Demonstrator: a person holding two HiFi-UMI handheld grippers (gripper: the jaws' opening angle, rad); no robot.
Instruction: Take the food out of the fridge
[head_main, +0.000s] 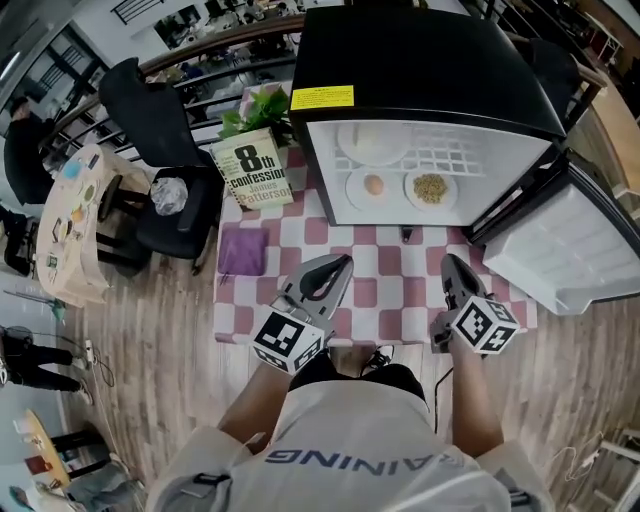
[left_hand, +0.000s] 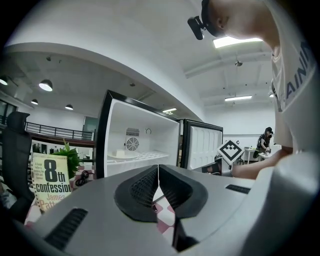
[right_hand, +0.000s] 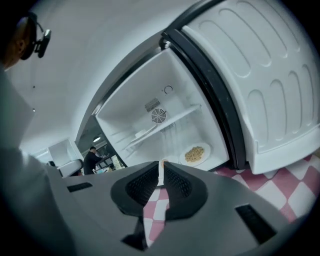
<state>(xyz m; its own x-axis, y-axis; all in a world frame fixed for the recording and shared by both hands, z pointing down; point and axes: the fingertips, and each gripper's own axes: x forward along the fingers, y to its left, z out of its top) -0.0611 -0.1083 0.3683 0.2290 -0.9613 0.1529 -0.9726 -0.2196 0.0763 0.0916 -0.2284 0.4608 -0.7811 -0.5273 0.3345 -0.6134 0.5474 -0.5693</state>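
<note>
Both my grippers are over the near part of the checked tablecloth (head_main: 385, 290), fridge (head_main: 420, 70) straight ahead, not reached yet. L gripper (head_main: 338, 264): shut, jaws meet tip to tip, nothing btw them. R gripper (head_main: 452, 262): same, jaws closed down to a hairline, empty. They're apart from each other, L one's marker cube (head_main: 288, 340) close to my body, R gripper off to its right. Fridge door (head_main: 565, 245) hangs wide open, beyond and to the right of the R gripper, white inner liner facing up. The food's all inside the fridge, untouched. On the fridge floor, ahead of the R gripper, sit 2 white plates side by side: egg plate (head_main: 373, 186) w/ a small round orange-brown piece, right in line w/ the R jaws in that gripper's view, and grain plate (head_main: 430, 188) w/ a yellowish crumbly heap, just right of that line. Can't tell exactly what either food is. Above them, on the wire shelf (head_main: 440, 155), a pale dish (head_main: 372, 142) toward the left. Ahead-left of the L gripper a book (head_main: 258, 170) stands upright next to the fridge's left wall, green plant (head_main: 262, 105) behind it. Purple cloth (head_main: 243, 250) lies flat on the tablecloth left of the L gripper; black chair (head_main: 160, 150) further left, off the table.
</note>
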